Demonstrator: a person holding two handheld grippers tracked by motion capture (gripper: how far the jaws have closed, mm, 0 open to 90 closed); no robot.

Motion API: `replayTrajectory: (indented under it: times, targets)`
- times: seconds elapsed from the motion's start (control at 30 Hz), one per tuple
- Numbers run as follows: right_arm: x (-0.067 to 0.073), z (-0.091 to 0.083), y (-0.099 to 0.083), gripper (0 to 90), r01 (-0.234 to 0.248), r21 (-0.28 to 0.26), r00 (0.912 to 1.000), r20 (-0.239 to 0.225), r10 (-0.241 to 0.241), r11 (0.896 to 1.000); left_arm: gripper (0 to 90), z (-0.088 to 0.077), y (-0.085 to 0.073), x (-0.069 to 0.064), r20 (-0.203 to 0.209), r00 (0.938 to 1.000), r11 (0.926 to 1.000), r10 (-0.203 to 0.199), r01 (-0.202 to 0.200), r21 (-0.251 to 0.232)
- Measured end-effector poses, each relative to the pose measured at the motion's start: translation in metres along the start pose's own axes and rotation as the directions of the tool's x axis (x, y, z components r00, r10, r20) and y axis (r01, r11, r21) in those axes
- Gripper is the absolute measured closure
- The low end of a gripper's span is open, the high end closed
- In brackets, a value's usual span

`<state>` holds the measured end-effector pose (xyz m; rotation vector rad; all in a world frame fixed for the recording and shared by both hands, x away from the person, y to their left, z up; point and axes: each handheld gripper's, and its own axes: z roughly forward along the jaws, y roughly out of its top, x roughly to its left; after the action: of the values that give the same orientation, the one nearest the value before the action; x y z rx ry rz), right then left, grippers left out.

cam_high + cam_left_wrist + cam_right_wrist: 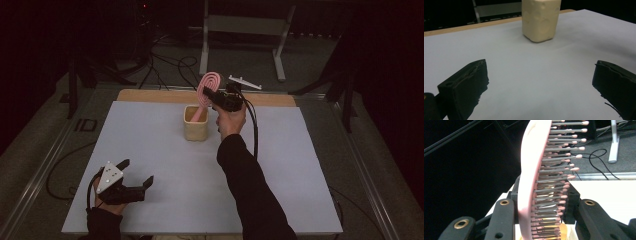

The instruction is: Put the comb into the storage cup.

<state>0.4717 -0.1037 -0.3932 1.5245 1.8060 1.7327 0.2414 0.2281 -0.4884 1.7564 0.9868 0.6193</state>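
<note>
A pink hairbrush (209, 85) stands tilted with its handle down inside a cream cup (196, 122) at the back middle of the table. My right gripper (207, 95) is shut on the brush head from the right, above the cup. In the right gripper view the hairbrush (531, 182) rises edge-on between the jaws, bristles pointing right. My left gripper (137, 171) rests open at the front left with nothing between its fingers. In the left gripper view the cup (540, 20) stands far ahead of the left gripper (541, 68).
A pale sheet (165, 150) covers the table, with a wooden strip (150, 95) along the far edge. Beyond it on the floor stand a metal frame (245, 25) and loose cables (170, 65). Dark surroundings lie at both sides.
</note>
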Motion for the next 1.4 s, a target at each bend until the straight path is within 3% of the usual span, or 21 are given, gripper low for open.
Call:
replayTrajectory:
  times: [1.4]
  targets:
    - [0.004,0.015,-0.027,61.5,0.011,0.051,0.9997,-0.023,-0.010,0.999,0.9,0.000,0.000,0.000,0.000,1.0000,1.0000,0.004,-0.004,0.002]
